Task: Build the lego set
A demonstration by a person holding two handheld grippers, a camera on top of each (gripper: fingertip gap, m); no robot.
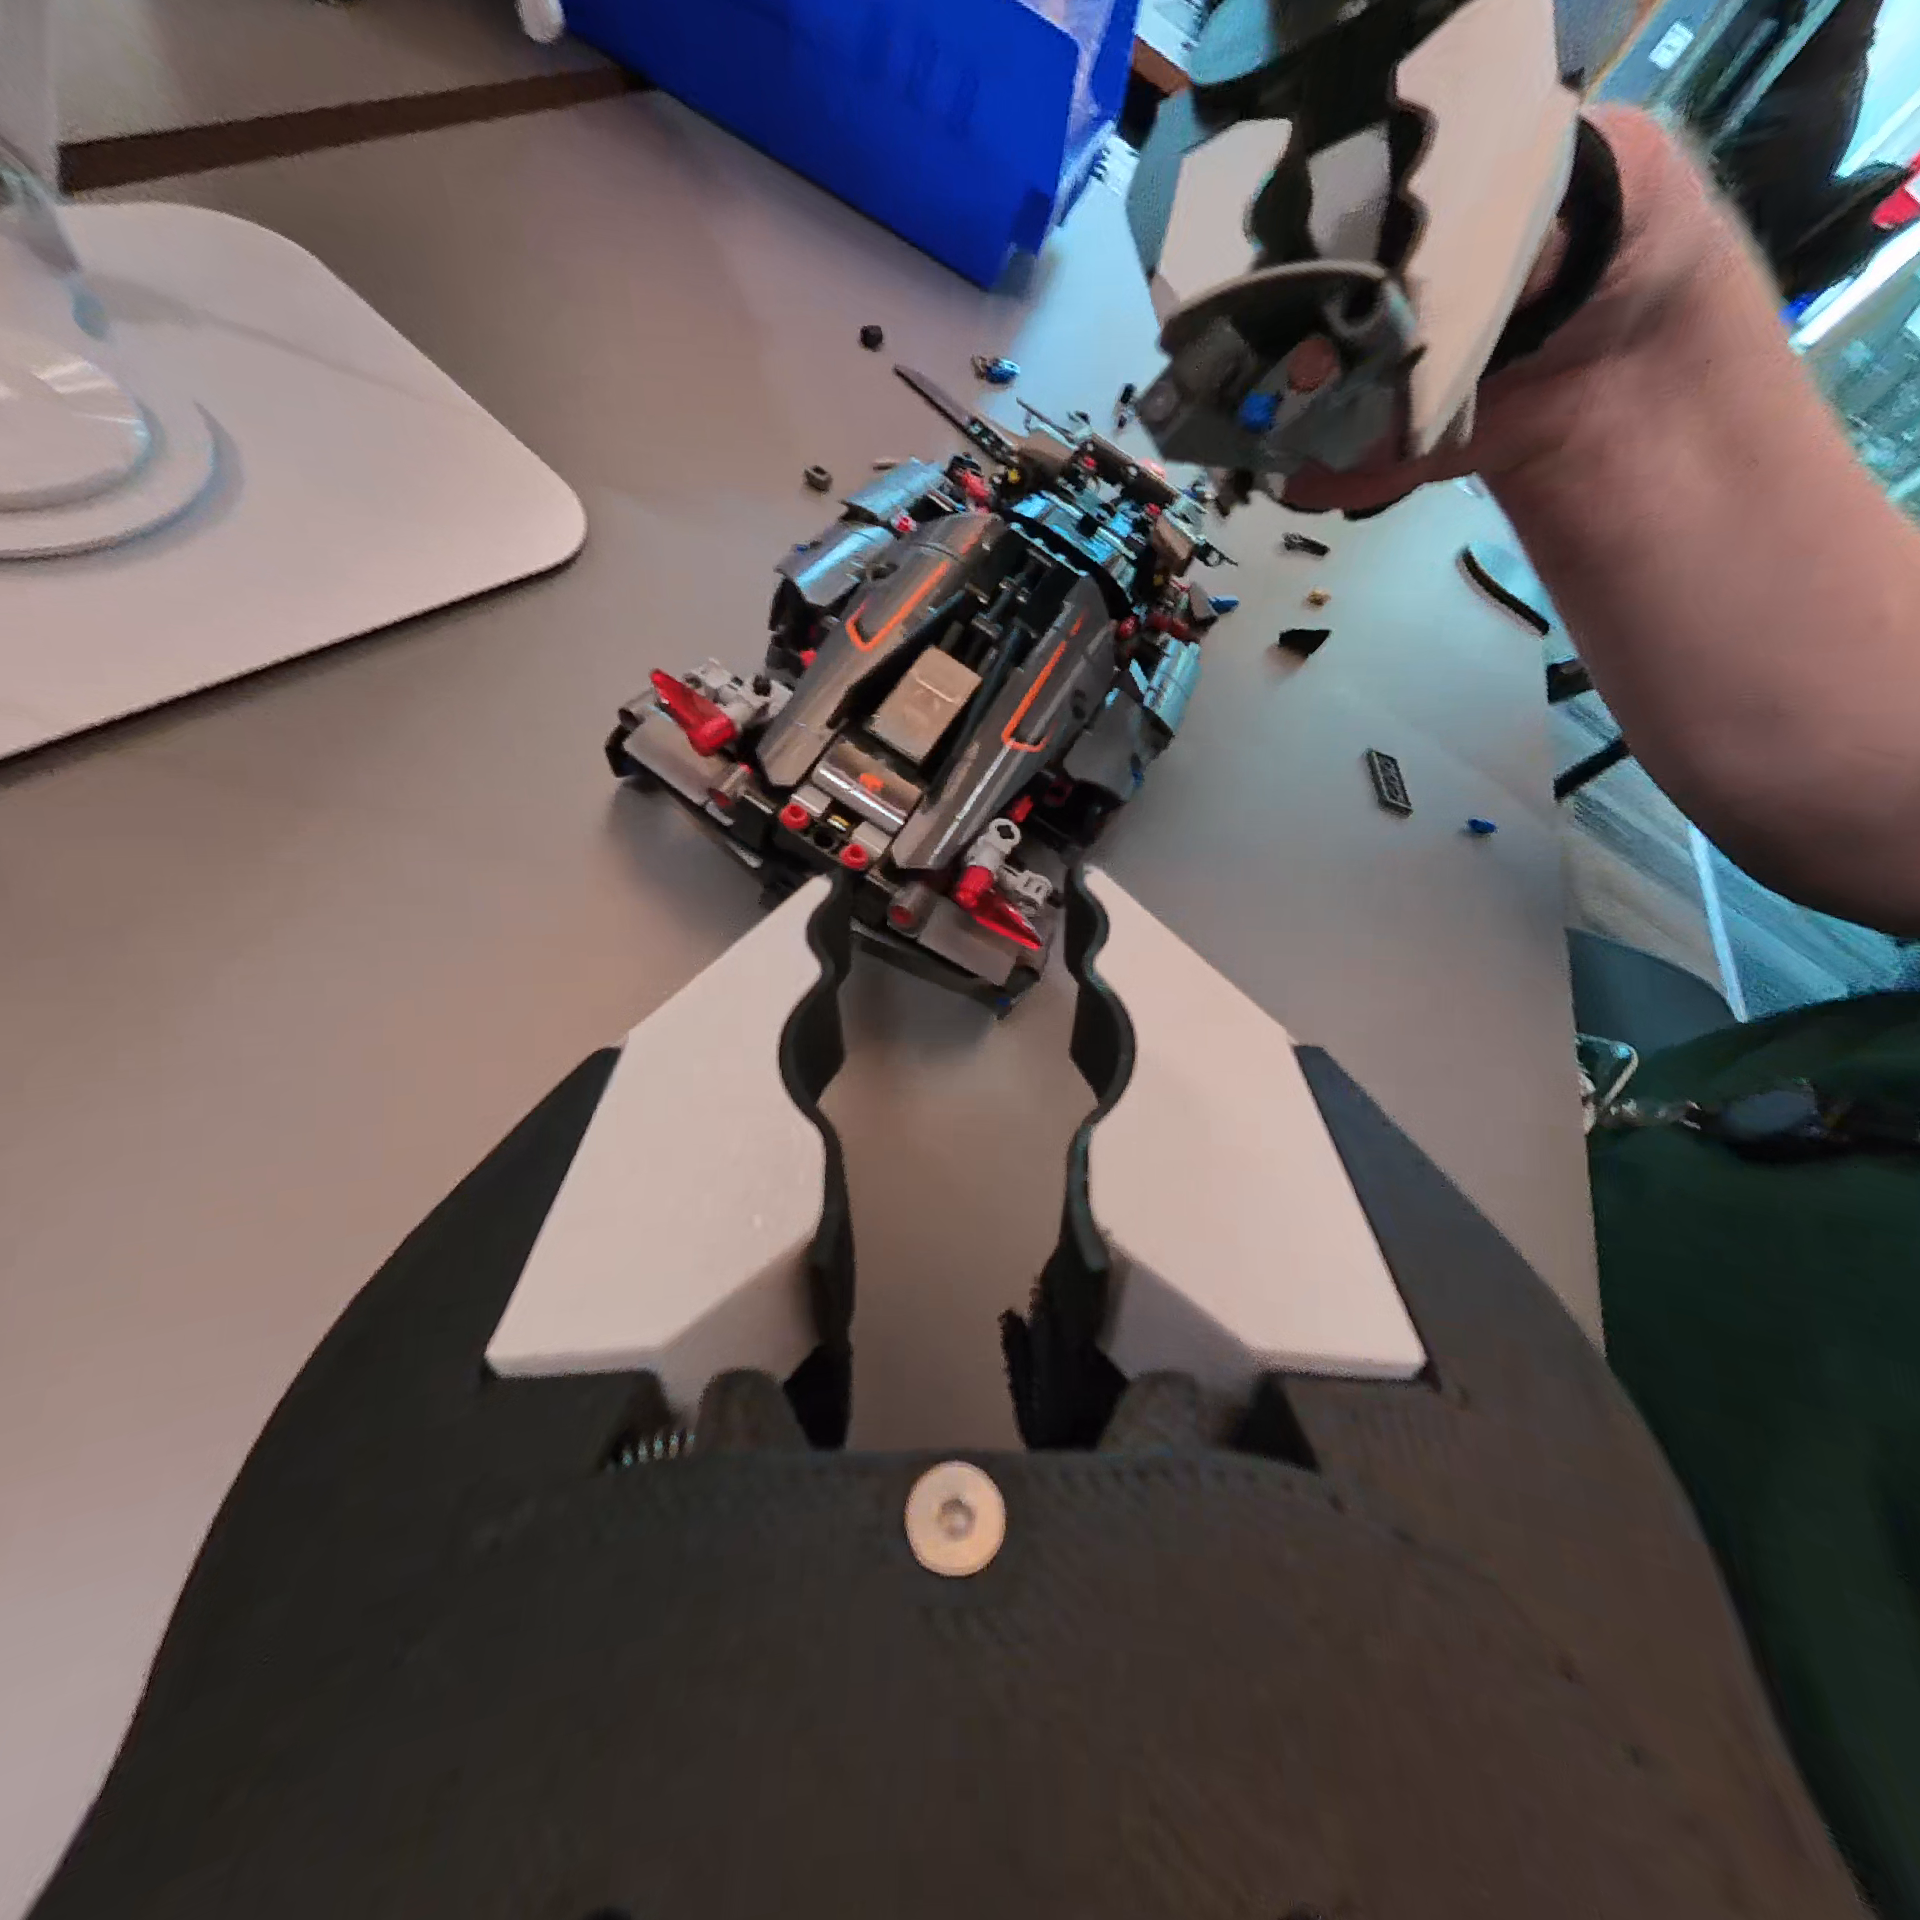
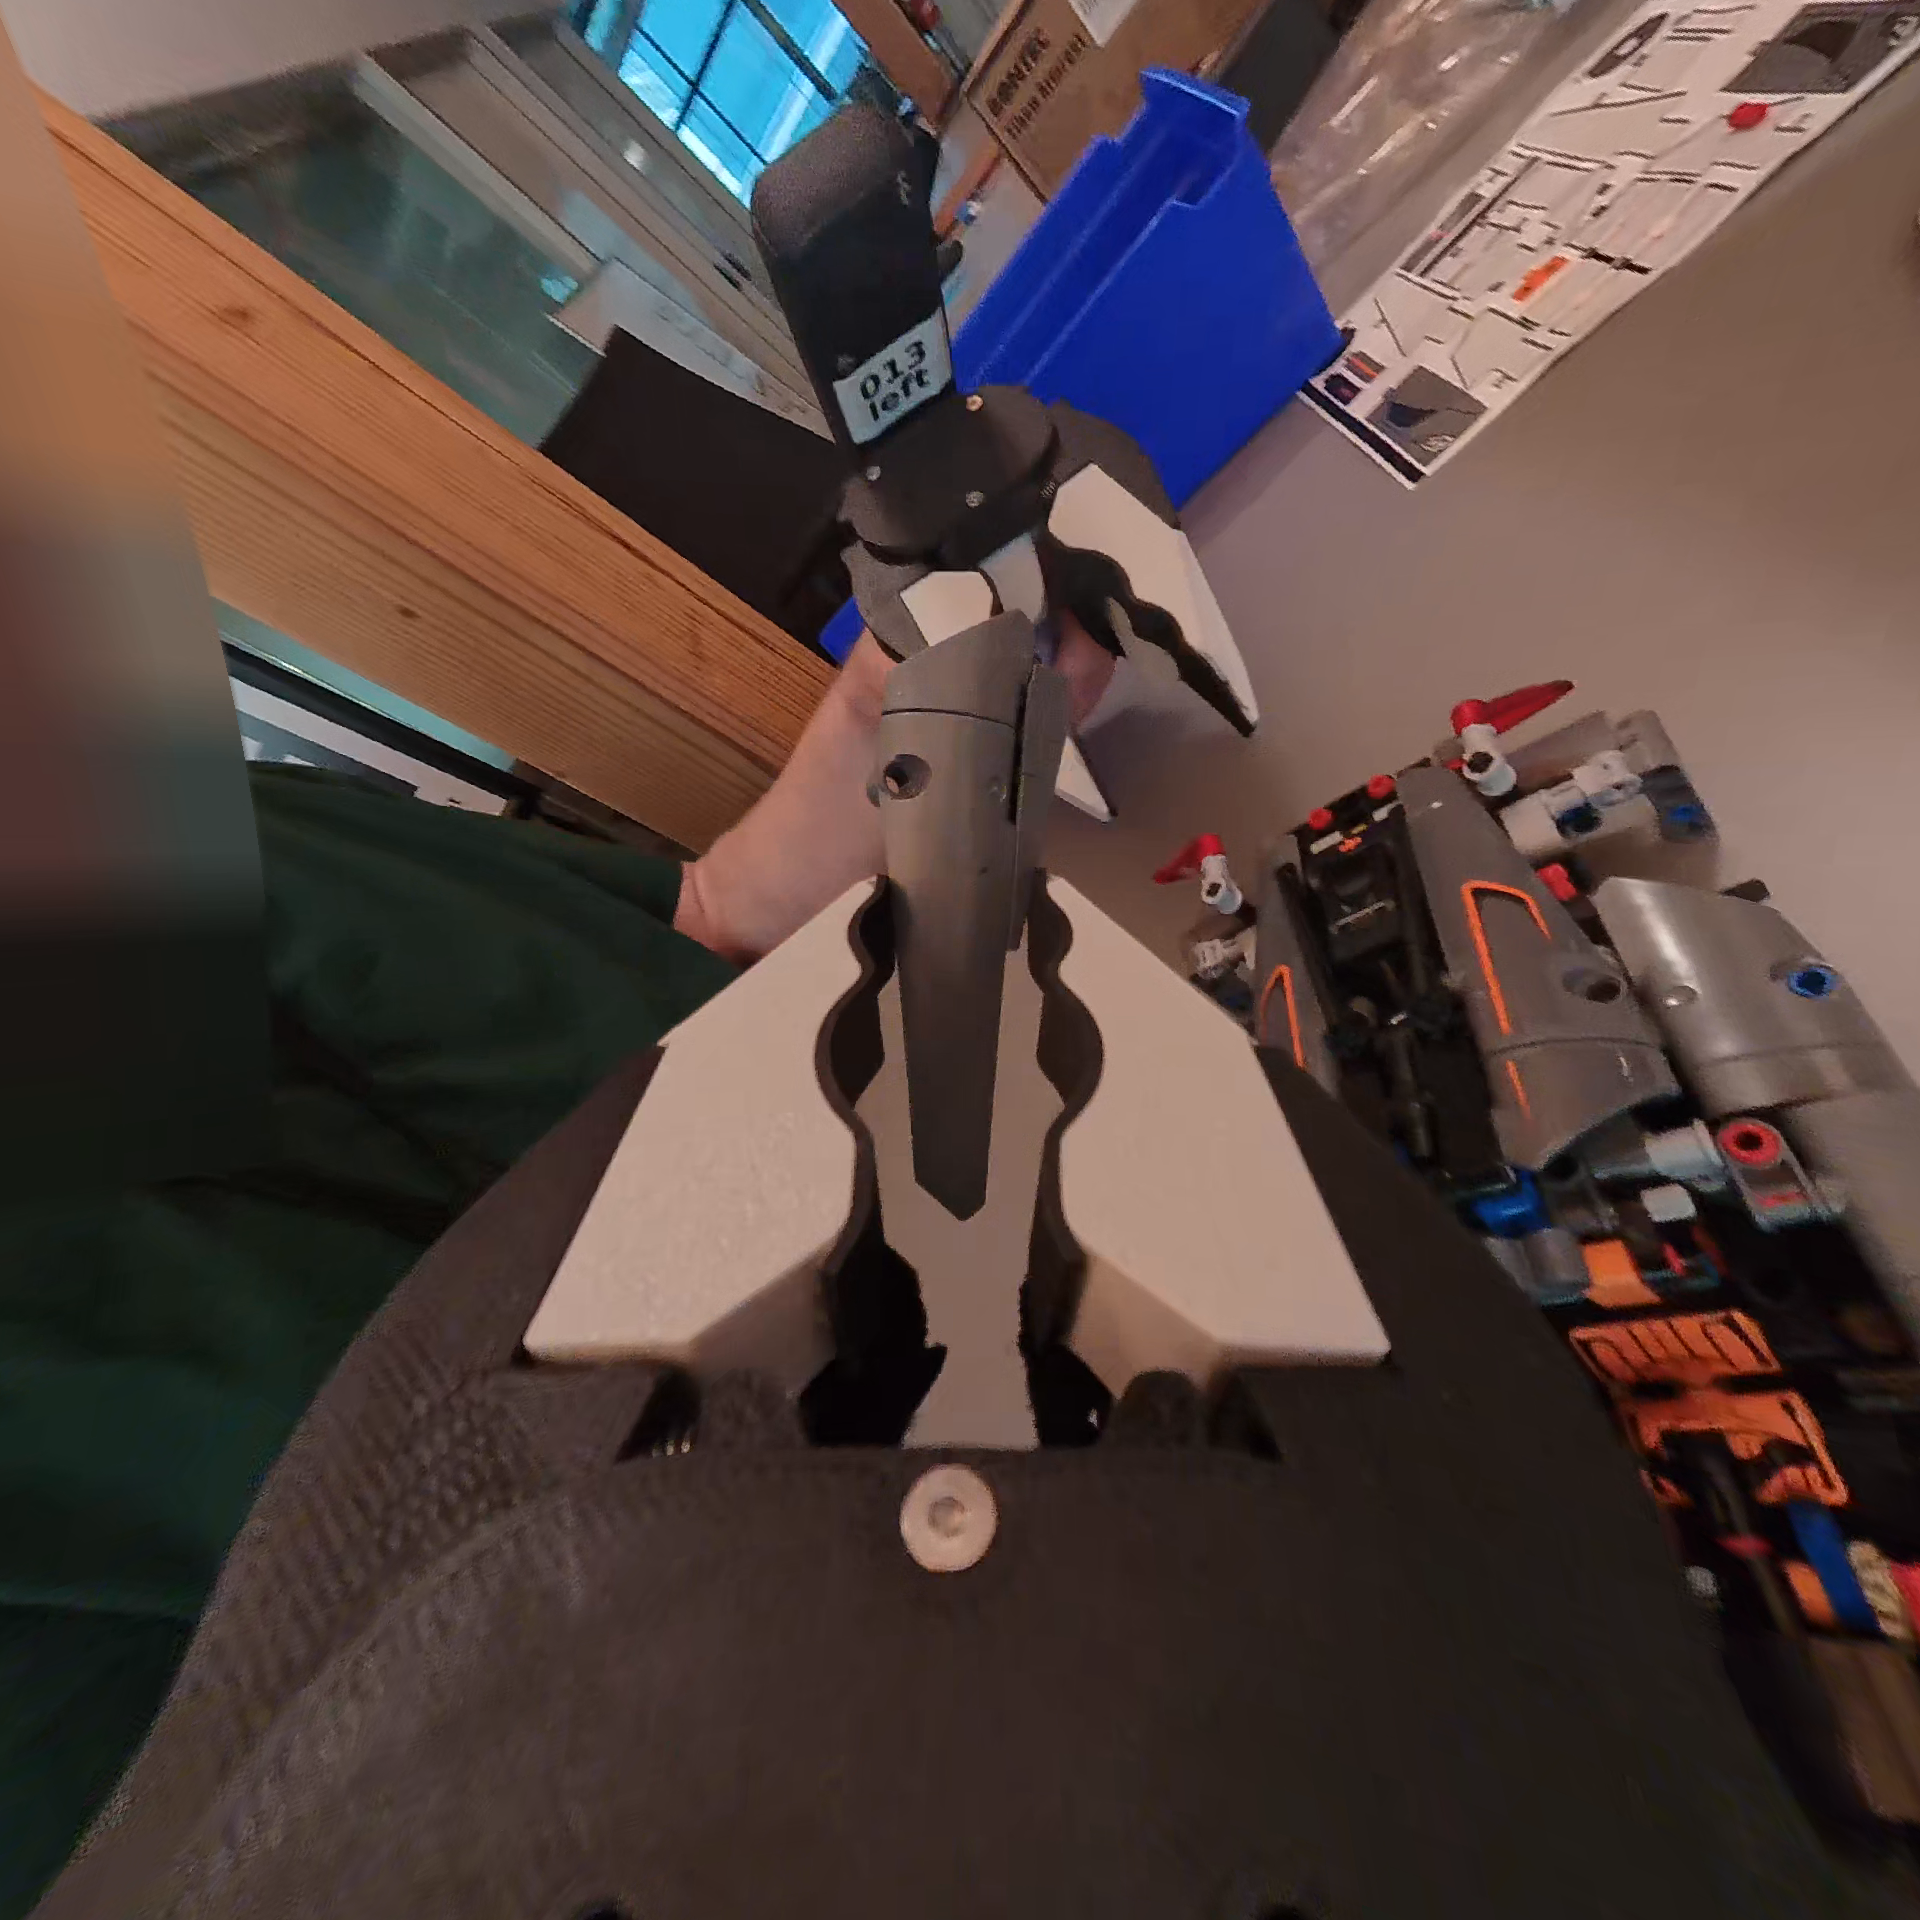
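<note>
Between the jaws of the right gripper (image 2: pixel 956 914) sits a long grey lego body panel (image 2: pixel 961 935), tapered to a point toward the camera; the jaws are clenched on its narrow part, and its broad end sticks out past the fingertips. A hand (image 2: pixel 800 862) shows just beyond that broad end; whether it touches the panel I cannot tell. From the left wrist view the same gripper appears up and to the right of the left jaws, raised off the tabletop (image 1: pixel 364 935), with the grey panel (image 1: pixel 1278 384) blurred at its tips and a hand (image 1: pixel 1621 343) around it.

Left gripper (image 1: pixel 956 894): jaws released, nothing between them, a clear gap with bare tabletop showing through. Fingertips sit just short of the near end of the lego car (image 1: pixel 925 686); contact cannot be judged.

Lego car: dark grey with orange stripes and red pointed pieces at its near corners, resting on the tabletop directly ahead of the left jaws. In the right wrist view it lies to the right of the right jaws, below their level.

Loose small lego pieces (image 1: pixel 1387 779) lie scattered right of and beyond the car. A blue bin (image 1: pixel 883 114) stands far ahead of the left jaws; a white monitor base (image 1: pixel 260 457) lies to their left. A printed instruction sheet (image 2: pixel 1579 218) lies far right of the right jaws, beside the blue bin.
</note>
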